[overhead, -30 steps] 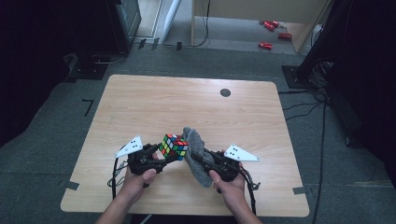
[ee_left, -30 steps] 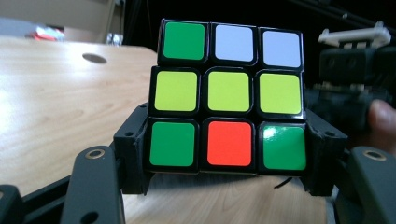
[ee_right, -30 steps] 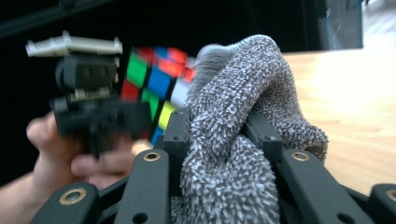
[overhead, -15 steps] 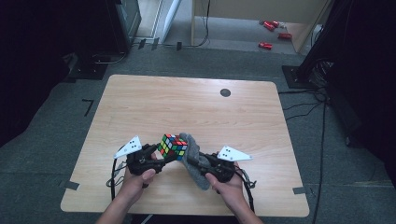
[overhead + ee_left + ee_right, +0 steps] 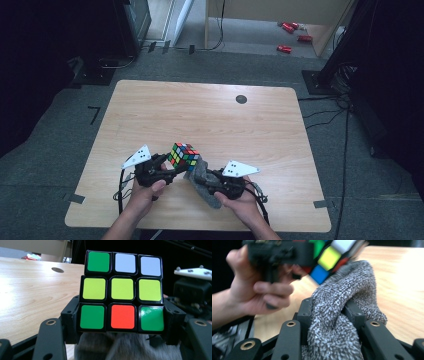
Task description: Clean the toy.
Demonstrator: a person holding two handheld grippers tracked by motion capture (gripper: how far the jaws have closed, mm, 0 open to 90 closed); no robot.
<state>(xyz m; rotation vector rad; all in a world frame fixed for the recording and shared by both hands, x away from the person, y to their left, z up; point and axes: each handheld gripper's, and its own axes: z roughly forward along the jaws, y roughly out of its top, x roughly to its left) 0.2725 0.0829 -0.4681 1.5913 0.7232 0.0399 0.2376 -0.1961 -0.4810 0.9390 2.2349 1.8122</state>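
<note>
My left gripper (image 5: 170, 167) is shut on a scrambled puzzle cube (image 5: 184, 156), held just above the wooden table (image 5: 210, 115) near its front edge. In the left gripper view the cube (image 5: 122, 291) sits between the jaws, showing green, white, yellow and orange stickers. My right gripper (image 5: 207, 181) is shut on a grey knitted cloth (image 5: 202, 185). The cloth (image 5: 339, 312) bulges up between the jaws in the right gripper view and presses against the underside of the cube (image 5: 329, 255). A bit of the cloth (image 5: 125, 347) lies below the cube in the left gripper view.
A small dark round hole (image 5: 241, 99) marks the table's far right part. The table's front edge lies close under both hands. Red objects (image 5: 292, 35) lie on the floor beyond the table, and cables (image 5: 325, 112) trail off to the right.
The right gripper has brought the cloth leftward and up against the cube. The cube has stayed about where it was in the left gripper.
</note>
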